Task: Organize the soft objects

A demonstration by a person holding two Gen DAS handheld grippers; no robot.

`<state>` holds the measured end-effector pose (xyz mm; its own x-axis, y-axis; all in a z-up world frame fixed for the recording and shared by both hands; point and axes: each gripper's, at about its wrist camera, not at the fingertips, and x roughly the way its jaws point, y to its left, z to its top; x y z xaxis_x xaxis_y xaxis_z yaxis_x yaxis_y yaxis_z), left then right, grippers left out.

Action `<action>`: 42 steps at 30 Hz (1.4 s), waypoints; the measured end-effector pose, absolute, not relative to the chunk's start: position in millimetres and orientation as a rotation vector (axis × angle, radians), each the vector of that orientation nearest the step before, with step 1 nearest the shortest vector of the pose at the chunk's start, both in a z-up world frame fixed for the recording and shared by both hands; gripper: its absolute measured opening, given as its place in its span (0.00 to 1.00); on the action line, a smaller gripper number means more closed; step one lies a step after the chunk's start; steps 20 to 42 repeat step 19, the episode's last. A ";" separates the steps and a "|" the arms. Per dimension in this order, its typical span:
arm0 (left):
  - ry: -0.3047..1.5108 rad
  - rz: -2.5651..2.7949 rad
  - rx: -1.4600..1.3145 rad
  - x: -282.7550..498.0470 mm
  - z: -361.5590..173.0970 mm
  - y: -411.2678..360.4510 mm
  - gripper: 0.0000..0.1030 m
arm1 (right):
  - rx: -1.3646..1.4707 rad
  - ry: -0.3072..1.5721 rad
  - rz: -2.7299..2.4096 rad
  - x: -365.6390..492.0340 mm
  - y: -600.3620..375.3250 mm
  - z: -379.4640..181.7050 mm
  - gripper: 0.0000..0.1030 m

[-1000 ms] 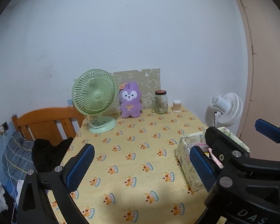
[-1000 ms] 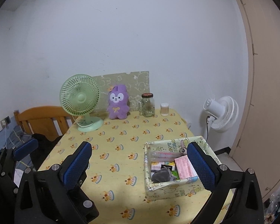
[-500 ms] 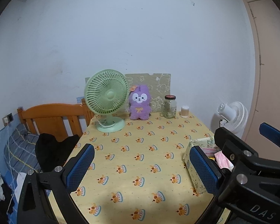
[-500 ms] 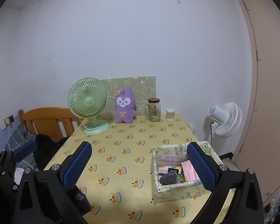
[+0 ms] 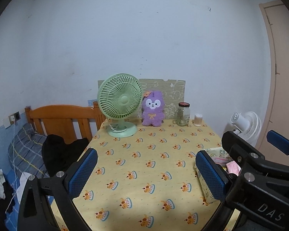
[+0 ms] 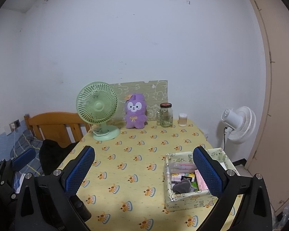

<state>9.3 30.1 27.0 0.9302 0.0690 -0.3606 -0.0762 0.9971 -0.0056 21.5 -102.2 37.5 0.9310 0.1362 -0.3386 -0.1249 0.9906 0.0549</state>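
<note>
Both grippers pulled back, table now farther off | left gripper [image 5: 144, 173] and right gripper [image 6: 142, 171] wide open, empty | purple plush [image 6: 134, 111] by far wall, fabric basket [image 6: 168, 175] near-right | risk: I clip green fan [image 6: 97, 107] or glass jar [image 6: 166, 115] reaching.

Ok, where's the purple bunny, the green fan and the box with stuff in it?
bunny [image 6: 134, 111], right wrist view, on its white face.
fan [image 6: 97, 104], right wrist view, on the grille's hub.
box [image 6: 185, 198], right wrist view, on its front wall.
</note>
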 end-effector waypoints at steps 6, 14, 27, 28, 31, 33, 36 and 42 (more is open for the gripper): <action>0.370 0.072 -0.029 7.2 27.1 31.3 1.00 | 0.025 0.345 0.145 20.5 -100.8 38.6 1.00; 0.378 0.055 -0.035 9.2 25.6 30.3 1.00 | 0.028 0.345 0.132 22.4 -103.1 38.1 1.00; 0.393 0.046 -0.035 14.1 22.5 30.0 1.00 | 0.038 0.357 0.125 26.0 -104.9 35.2 1.00; 0.393 0.046 -0.035 14.1 22.5 30.0 1.00 | 0.038 0.357 0.125 26.0 -104.9 35.2 1.00; 0.393 0.046 -0.035 14.1 22.5 30.0 1.00 | 0.038 0.357 0.125 26.0 -104.9 35.2 1.00; 0.393 0.046 -0.035 14.1 22.5 30.0 1.00 | 0.038 0.357 0.125 26.0 -104.9 35.2 1.00; 0.393 0.046 -0.035 14.1 22.5 30.0 1.00 | 0.038 0.357 0.125 26.0 -104.9 35.2 1.00; 0.393 0.046 -0.035 14.1 22.5 30.0 1.00 | 0.038 0.357 0.125 26.0 -104.9 35.2 1.00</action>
